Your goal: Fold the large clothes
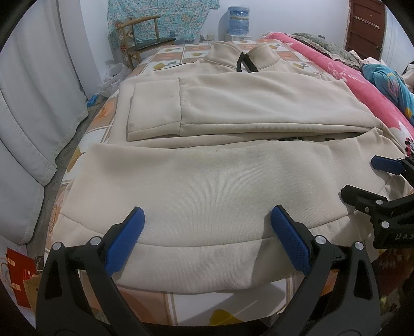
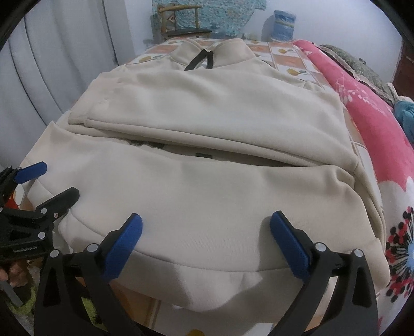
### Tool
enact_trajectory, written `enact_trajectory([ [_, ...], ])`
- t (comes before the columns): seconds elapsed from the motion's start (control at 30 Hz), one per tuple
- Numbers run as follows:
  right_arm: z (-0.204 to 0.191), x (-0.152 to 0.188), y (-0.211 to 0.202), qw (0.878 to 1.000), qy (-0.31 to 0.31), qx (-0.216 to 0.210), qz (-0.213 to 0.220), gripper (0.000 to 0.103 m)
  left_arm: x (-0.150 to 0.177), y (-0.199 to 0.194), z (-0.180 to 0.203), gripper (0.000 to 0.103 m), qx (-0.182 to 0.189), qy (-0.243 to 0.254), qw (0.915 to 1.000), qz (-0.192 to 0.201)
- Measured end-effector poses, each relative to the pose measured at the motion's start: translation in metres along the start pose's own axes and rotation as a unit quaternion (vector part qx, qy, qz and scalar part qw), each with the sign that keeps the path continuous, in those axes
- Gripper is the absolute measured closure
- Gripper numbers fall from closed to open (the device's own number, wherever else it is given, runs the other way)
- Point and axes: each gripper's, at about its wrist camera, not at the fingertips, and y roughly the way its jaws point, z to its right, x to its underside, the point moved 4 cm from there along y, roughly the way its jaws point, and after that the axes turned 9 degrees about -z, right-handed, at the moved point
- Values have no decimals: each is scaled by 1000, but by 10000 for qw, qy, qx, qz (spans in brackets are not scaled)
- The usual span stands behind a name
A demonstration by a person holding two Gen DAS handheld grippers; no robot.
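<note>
A cream sweatshirt point(image 1: 207, 181) lies flat on a bed with a tile-patterned sheet point(image 1: 181, 54), collar at the far end, hem nearest the cameras. Both sleeves are folded across the chest.

Only the left wrist view shows the ribbed cuff point(image 1: 155, 108) of the upper sleeve, a white curtain point(image 1: 33, 103) along the bed's left edge and a red paper bag point(image 1: 18, 271) low on the left. Only the right wrist view shows fingers point(image 2: 13, 271) wrapped around the other tool's handle.

The left gripper point(image 1: 207, 227) hangs over the hem with its 2 blue pads spread wide, holding nothing. The right gripper point(image 2: 207, 230) is also spread wide over the hem, farther right, with cloth below the pads but nothing pinched.

The hem lies close to the near bed edge, with a strip of bare sheet in front. A pink floral quilt point(image 1: 362, 90) is bunched along the right side, against the sweatshirt. Beyond the collar stand a wooden chair point(image 1: 145, 33) and a blue water jug point(image 1: 239, 20).
</note>
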Motion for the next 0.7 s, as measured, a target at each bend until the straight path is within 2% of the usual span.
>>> enact_trajectory([
  [0.2,3,-1,0,9999,-96,-88,-51,7,-1,-3,-2,7,-78,109,9999,34],
  [0.3,9,-7,-4,9991,1,-287,-307,7,-8,-16,-9,7,-158,248,9991,304],
  [0.37,13,-14,-15,9979,96,-564,-293,7,-19,-32,-17,7,-128,331,9975,605],
  [0.5,23,-43,-50,9974,-21,-715,123,7,-57,-61,-36,7,57,409,9923,1168],
  [0.6,36,-77,-76,9955,-169,-766,527,7,-94,-72,-42,8,286,419,9891,1381],
  [0.7,51,-120,-90,9920,-191,-992,750,7,-143,-72,-47,10,802,364,9852,1473],
])
